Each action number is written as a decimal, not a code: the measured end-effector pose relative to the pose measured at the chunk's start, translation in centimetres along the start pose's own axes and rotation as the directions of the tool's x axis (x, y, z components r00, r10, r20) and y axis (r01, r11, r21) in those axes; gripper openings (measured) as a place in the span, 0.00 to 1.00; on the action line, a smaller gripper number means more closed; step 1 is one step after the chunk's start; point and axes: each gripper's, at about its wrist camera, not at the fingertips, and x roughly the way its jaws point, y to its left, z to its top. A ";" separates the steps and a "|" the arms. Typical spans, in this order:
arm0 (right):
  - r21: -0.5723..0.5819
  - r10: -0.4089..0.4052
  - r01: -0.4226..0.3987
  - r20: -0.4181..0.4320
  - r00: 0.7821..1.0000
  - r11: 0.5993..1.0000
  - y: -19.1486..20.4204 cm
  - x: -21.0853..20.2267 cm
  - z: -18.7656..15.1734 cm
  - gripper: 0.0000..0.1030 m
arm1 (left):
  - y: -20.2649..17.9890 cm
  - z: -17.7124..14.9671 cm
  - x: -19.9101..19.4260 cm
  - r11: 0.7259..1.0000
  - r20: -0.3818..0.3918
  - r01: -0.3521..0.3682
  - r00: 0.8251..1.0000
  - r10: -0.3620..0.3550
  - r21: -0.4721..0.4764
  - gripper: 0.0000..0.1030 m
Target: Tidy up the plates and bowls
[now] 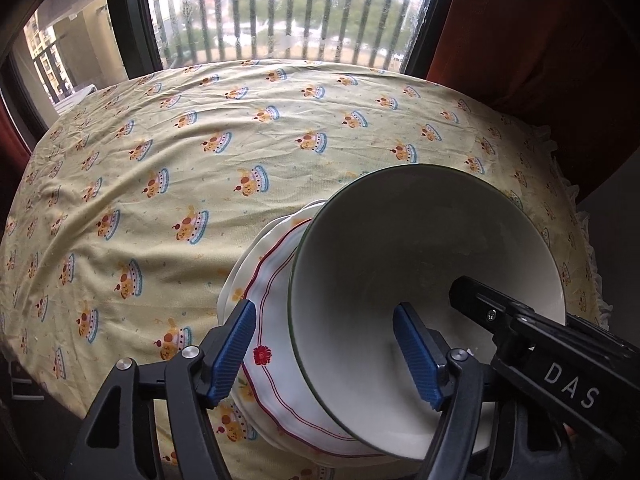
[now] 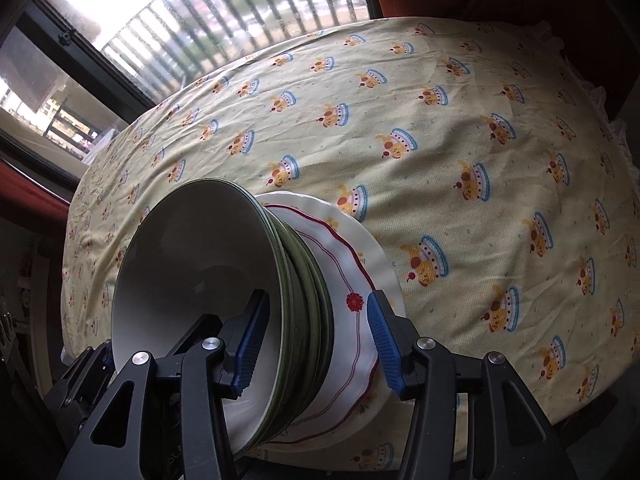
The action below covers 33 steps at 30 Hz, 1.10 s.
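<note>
White inside and green outside, the bowls (image 2: 224,280) sit stacked on the plates (image 2: 352,280), near the front edge of the desk (image 1: 200,152) with its yellow cloth. The left hand-held gripper (image 1: 324,354) is spread around the top bowl's rim, pads not pressing. The right hand-held gripper (image 2: 316,344) is spread around the far rim too. To finish well, lift both straight up and slowly, so no pad knocks the stack. The top plate has a red wavy line and a red flower (image 2: 354,302).

Before me a table (image 1: 168,160) lies under a pale yellow printed cloth (image 2: 460,128). At its far edge a dark-framed window (image 1: 280,8) shows railings and daylight; rust-red curtains (image 1: 520,20) hang at right.
</note>
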 end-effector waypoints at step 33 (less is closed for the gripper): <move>0.083 -0.236 0.221 0.417 0.878 0.972 16.4 -6.3 -10.9 0.78 | 17.1 -5.1 -9.6 0.983 0.375 -0.017 0.926 -0.054 0.182 0.97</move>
